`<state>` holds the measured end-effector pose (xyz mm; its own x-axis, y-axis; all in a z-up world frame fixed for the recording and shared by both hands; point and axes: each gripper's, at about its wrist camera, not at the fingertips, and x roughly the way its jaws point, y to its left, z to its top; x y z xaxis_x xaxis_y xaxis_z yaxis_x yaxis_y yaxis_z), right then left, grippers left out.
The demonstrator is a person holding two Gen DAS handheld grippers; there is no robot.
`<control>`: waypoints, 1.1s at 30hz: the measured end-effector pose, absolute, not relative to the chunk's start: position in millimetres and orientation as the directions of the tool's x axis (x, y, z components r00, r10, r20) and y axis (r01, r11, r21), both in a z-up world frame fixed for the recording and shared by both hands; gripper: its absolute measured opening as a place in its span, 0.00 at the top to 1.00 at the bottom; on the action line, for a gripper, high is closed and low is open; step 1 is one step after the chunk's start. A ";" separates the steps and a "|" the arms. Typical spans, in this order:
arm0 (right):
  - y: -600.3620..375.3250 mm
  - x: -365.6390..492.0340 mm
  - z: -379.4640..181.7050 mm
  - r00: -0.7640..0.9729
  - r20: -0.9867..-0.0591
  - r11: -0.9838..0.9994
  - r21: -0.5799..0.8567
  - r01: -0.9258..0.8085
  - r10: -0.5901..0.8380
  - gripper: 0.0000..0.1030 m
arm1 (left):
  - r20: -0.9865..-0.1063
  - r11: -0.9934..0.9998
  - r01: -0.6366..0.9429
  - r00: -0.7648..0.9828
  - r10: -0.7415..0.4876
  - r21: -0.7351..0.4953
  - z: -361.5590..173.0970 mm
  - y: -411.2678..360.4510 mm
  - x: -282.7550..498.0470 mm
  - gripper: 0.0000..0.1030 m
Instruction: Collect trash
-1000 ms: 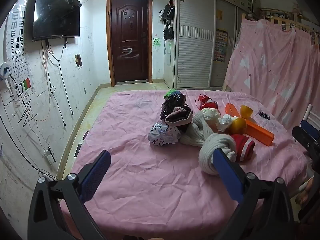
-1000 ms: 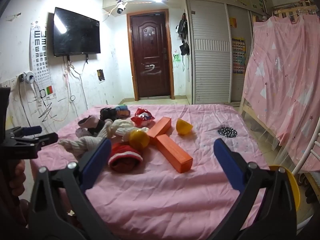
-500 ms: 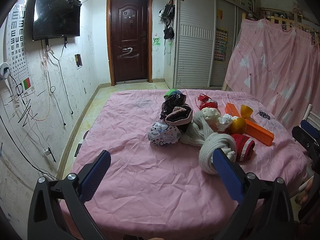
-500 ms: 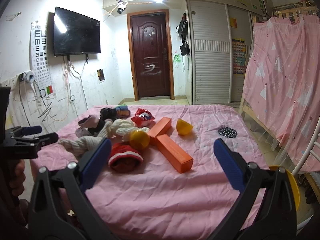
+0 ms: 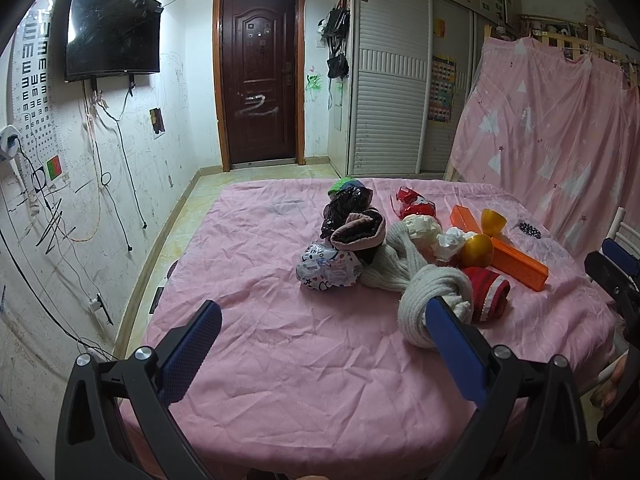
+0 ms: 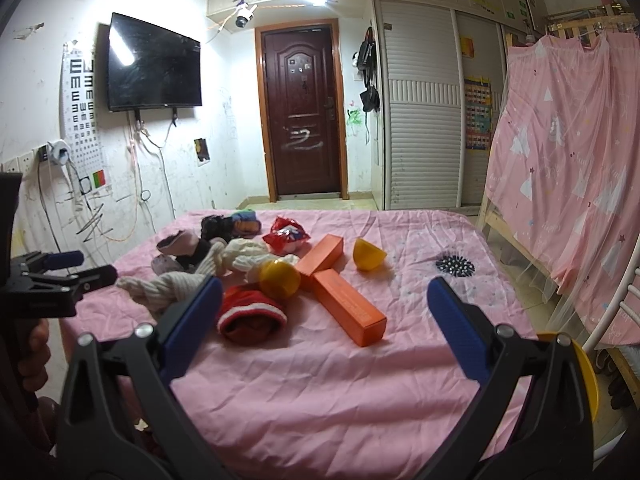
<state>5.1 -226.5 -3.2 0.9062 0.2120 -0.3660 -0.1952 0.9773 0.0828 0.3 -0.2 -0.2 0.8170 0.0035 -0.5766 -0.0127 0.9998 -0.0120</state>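
Observation:
A heap lies on the pink bed: a red snack wrapper, crumpled white paper, a printed plastic bag, a black plastic bag, two orange boxes, two yellow plastic shells, a knotted white knit scarf and a red knit hat. My left gripper hovers open over the near bed edge, its right finger in front of the scarf's knot. My right gripper is open above the bed's other side, nothing between its fingers.
A black brush head lies apart on the sheet. A yellow round container stands low beside the bed, at the right gripper's right. Pink curtain on the right, cable-strewn wall on the left, door beyond.

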 end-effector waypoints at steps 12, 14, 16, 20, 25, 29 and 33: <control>-225.9 4.3 -3.0 0.906 -0.365 0.977 0.082 -0.197 0.213 0.04 | -0.578 1.000 -0.013 0.816 0.004 -0.011 -0.2 -0.3 0.4 0.08; -225.5 4.2 -3.2 0.906 -0.366 0.977 0.081 -0.197 0.213 0.04 | -0.578 1.000 -0.013 0.816 0.004 -0.011 -0.2 -0.3 0.4 0.08; -225.4 4.2 -3.1 0.906 -0.365 0.977 0.081 -0.197 0.213 0.04 | -0.577 1.000 -0.013 0.816 0.004 -0.010 -0.2 -0.3 0.4 0.08; -225.2 3.9 -3.1 0.906 -0.366 0.977 0.080 -0.198 0.213 0.04 | -0.577 1.000 -0.013 0.816 0.005 -0.010 -0.1 -0.2 0.4 0.08; -225.2 4.0 -3.6 0.906 -0.367 0.977 0.079 -0.197 0.212 0.04 | -0.578 1.000 -0.013 0.816 0.005 -0.010 -0.2 -0.3 0.4 0.08; -225.0 3.7 -4.2 0.906 -0.366 0.977 0.078 -0.197 0.212 0.04 | -0.578 1.000 -0.013 0.816 0.005 -0.009 -0.1 -0.3 0.3 0.08; -225.2 3.9 -4.8 0.906 -0.366 0.977 0.079 -0.199 0.214 0.04 | -0.578 1.000 -0.013 0.816 0.006 -0.009 0.5 -1.0 1.1 0.08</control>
